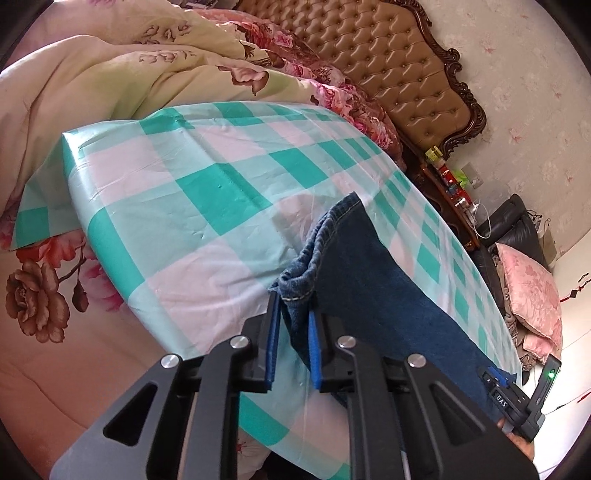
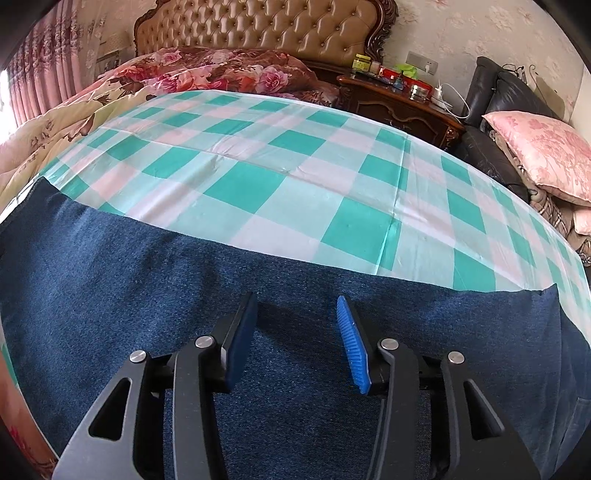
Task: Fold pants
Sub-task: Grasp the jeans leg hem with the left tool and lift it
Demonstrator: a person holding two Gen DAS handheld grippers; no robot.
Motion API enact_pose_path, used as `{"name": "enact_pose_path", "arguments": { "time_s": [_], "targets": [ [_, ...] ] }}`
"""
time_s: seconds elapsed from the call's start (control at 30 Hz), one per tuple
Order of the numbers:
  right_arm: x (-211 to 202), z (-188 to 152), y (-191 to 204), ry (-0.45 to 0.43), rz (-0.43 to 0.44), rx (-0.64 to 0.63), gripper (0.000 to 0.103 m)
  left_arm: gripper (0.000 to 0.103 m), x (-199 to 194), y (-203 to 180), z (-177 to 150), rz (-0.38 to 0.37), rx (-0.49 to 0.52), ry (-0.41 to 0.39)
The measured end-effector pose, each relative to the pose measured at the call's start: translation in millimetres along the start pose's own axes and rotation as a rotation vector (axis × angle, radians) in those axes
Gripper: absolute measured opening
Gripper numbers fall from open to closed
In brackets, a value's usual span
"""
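Your left gripper point(image 1: 293, 321) pinches the pants point(image 1: 388, 280) hem on the checked cloth point(image 1: 207, 177); your right gripper point(image 2: 297, 339) hovers wide apart over the denim. Folding looks barely begun.

Bare checked cloth point(image 2: 280, 177) beyond pants point(image 2: 184, 295), heaped quilt point(image 1: 110, 85) one side, nightstand point(image 2: 399, 103) the other

A home bedroom: a bed with tufted headboard point(image 2: 258, 26), floral quilts point(image 1: 110, 74) and a cluttered nightstand point(image 2: 399, 99).
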State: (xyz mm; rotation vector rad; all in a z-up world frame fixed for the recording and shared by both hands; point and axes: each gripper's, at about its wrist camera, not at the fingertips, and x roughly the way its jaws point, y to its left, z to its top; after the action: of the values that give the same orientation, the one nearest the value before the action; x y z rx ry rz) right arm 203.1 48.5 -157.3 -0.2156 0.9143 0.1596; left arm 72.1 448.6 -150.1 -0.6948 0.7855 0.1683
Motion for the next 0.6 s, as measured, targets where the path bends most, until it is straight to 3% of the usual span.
{"name": "enact_pose_path", "arguments": {
  "time_s": [0.23,0.37,0.43,0.57,0.6],
  "targets": [
    [0.7,1.9,-1.4,0.000,-0.002,0.004,0.048,0.013,-11.5,-7.6,3.2,-0.017,0.013,-0.030],
    [-12.2,4.1,-17.8,-0.015,0.062,0.102,0.047,0.013,-21.7,-18.9,5.8,-0.004,0.052,-0.051],
    [-21.1,6.4,-22.9,-0.041,0.022,0.099,0.047,0.013,-28.0,-28.3,6.1,0.014,0.089,-0.067],
    [4.6,5.2,-21.9,0.045,-0.031,0.029,0.047,0.012,-37.4,-47.6,8.4,0.039,0.147,-0.090],
    [5.3,5.5,-22.5,0.023,-0.036,0.021,0.047,0.012,-40.8,-53.4,8.9,0.045,0.162,-0.099]
  ]
}}
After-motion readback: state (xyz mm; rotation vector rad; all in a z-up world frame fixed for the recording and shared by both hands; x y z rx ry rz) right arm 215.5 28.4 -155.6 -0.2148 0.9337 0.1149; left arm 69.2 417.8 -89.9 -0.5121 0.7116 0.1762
